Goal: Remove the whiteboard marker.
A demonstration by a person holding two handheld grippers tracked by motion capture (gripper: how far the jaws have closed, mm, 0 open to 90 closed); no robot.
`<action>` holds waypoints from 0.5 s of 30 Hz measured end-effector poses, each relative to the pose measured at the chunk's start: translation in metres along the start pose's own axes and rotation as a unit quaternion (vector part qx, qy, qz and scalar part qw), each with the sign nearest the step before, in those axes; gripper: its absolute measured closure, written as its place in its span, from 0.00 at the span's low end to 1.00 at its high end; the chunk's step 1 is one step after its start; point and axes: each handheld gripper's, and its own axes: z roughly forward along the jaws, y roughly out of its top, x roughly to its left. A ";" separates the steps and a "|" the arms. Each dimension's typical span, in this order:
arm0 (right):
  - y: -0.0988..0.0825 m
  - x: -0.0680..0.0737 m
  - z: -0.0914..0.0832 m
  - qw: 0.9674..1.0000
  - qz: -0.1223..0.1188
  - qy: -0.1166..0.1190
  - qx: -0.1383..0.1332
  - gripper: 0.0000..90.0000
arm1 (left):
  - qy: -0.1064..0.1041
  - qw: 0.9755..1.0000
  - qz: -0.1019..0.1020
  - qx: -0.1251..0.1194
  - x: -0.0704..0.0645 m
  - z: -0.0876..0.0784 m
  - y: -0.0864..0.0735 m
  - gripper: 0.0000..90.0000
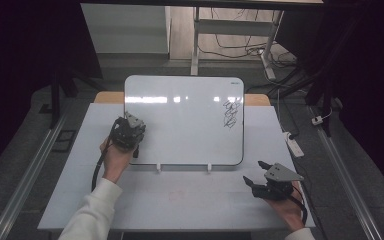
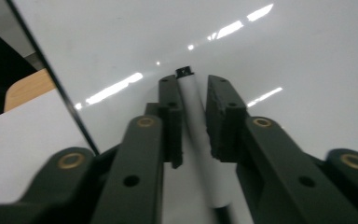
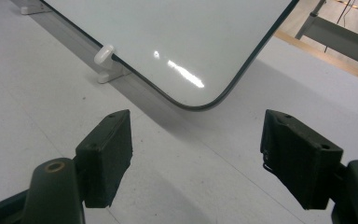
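Power strip point(image 1: 295, 145), floor cables point(image 1: 240, 47)

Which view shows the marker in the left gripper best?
The left gripper view: the white marker lies between the pads of the left gripper, dark tip toward the whiteboard. In the high view the gripper body hides it. The right gripper view faces the whiteboard's lower corner.
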 end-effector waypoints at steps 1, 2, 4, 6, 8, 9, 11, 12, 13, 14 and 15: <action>0.000 0.000 0.000 1.000 0.000 0.000 0.000 0.28 | 0.000 1.000 0.000 0.000 0.000 0.000 0.000 0.90; 0.000 0.000 0.000 1.000 0.000 -0.001 -0.001 0.28 | 0.002 1.000 0.003 0.000 -0.001 0.000 0.000 0.90; 0.000 0.000 -0.001 1.000 -0.001 -0.002 -0.001 0.28 | 0.000 1.000 0.003 -0.001 -0.001 0.000 0.000 0.90; 0.000 0.000 -0.001 1.000 0.000 -0.004 -0.003 0.28 | -0.004 1.000 0.002 -0.004 0.000 -0.003 0.000 0.91; 0.000 -0.001 -0.001 1.000 0.000 -0.005 -0.003 0.28 | -0.005 1.000 0.002 -0.006 0.000 -0.005 0.000 0.91; 0.000 -0.001 -0.001 1.000 0.000 -0.005 -0.004 0.28 | -0.005 1.000 0.003 -0.009 0.001 -0.007 0.001 0.91; 0.000 -0.001 -0.002 1.000 0.000 -0.006 -0.005 0.28 | -0.011 1.000 0.007 -0.019 0.001 -0.016 0.004 0.91; 0.000 -0.001 -0.002 1.000 0.000 -0.007 -0.006 0.28 | -0.011 1.000 0.007 -0.019 0.001 -0.016 0.004 0.91; 0.000 -0.001 -0.002 1.000 0.000 -0.007 -0.007 0.29 | -0.018 0.999 0.007 -0.030 0.000 -0.024 0.008 0.91; 0.000 -0.001 -0.003 1.000 0.000 -0.007 -0.008 0.29 | -0.018 0.999 0.007 -0.030 0.000 -0.024 0.008 0.91; 0.000 -0.001 -0.003 1.000 0.001 -0.007 -0.010 0.29 | -0.022 0.999 0.007 -0.037 0.000 -0.029 0.009 0.91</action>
